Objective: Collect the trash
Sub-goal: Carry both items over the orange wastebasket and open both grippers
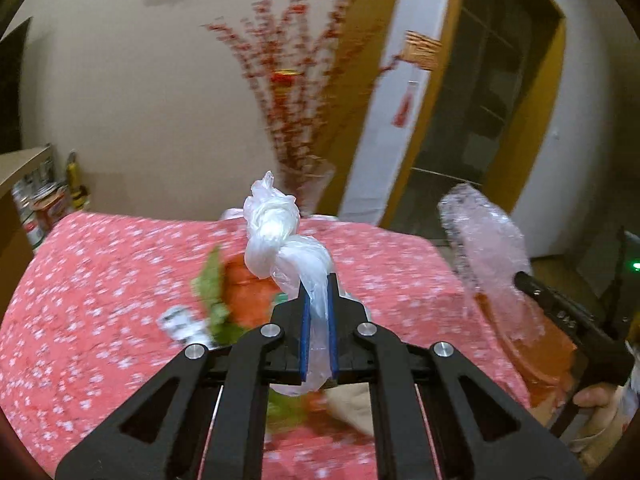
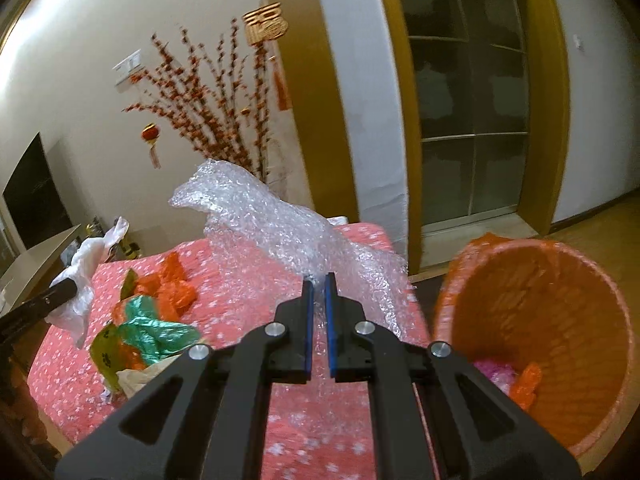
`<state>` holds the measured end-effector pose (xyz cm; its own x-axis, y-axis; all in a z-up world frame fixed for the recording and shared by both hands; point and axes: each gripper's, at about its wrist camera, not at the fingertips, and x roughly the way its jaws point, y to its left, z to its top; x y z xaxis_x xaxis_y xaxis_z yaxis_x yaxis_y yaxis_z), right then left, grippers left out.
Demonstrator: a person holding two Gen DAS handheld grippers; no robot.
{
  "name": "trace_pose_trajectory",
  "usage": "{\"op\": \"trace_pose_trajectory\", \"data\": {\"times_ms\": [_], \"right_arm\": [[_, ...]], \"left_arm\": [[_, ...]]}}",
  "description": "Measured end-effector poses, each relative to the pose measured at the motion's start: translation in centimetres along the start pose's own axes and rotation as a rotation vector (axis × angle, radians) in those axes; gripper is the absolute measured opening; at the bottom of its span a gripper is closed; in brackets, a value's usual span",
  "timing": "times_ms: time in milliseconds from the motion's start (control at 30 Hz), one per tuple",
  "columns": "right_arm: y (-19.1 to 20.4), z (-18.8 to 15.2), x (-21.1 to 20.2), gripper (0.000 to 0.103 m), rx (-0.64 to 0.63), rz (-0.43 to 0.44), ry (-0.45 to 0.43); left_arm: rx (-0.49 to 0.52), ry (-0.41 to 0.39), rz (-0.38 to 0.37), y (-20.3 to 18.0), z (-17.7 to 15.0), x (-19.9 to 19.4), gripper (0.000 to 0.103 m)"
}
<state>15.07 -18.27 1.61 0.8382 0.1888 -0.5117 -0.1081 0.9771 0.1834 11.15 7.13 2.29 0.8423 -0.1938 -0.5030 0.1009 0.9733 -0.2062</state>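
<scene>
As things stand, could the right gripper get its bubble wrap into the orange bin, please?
Probably yes: the right gripper, shut on the bubble wrap, is just left of the orange bin, whose open mouth shows nothing in between.

Black linkage claw (image 1: pixel 318 300), blue pads (image 1: pixel 306 340), silver pivot screws (image 1: pixel 269 330)

Wrappers (image 2: pixel 152 320): on table (image 2: pixel 60 380), left of bubble wrap (image 2: pixel 288 232)
Bin (image 2: pixel 532 320): right of table, scraps (image 2: pixel 520 380) in it
</scene>
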Motion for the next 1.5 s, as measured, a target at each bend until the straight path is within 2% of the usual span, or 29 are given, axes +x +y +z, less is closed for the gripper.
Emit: {"op": "trace_pose_trajectory", "data": {"times_ms": [200, 533, 733, 1100, 1267, 1333, 1433, 1500], "right_arm": [[-3.4, 0.0, -1.8, 0.007, 0.050, -0.073, -0.031], [-10.1, -0.7, -4.9, 0.007, 0.159, -0.202, -0.067], [-13.6, -1.1, -6.2, 0.007, 0.215, -0.261, -0.078], [-17.6, -2.1, -6.6, 0.008, 0.312, -0.305, -0.080], [-19.4, -2.5, -6.4, 0.013, 0.360, -0.306, -0.074], [-20.3, -2.9, -6.6, 0.022, 0.380, -0.307, -0.071], [-20.9, -3.3, -6.8, 0.029, 0.397, -0.317, -0.070], [-21.3, -3.5, -6.9, 0.030, 0.406, -0.329, -0.068]], "left_arm": [[0.065, 0.014, -0.113, -5.4, 0.2, 1.3, 0.007], [0.161, 0.108, -0.322, -14.8, -1.7, 5.0, 0.007], [0.214, 0.138, -0.404, -19.4, -2.6, 6.3, 0.007], [0.257, 0.188, -0.487, -23.6, -3.3, 8.4, 0.007], [0.271, 0.234, -0.504, -25.2, -4.3, 10.1, 0.007], [0.278, 0.260, -0.504, -25.7, -4.8, 11.0, 0.008], [0.280, 0.296, -0.505, -26.1, -5.4, 12.0, 0.015], [0.284, 0.310, -0.505, -26.3, -5.7, 12.4, 0.024]]}}
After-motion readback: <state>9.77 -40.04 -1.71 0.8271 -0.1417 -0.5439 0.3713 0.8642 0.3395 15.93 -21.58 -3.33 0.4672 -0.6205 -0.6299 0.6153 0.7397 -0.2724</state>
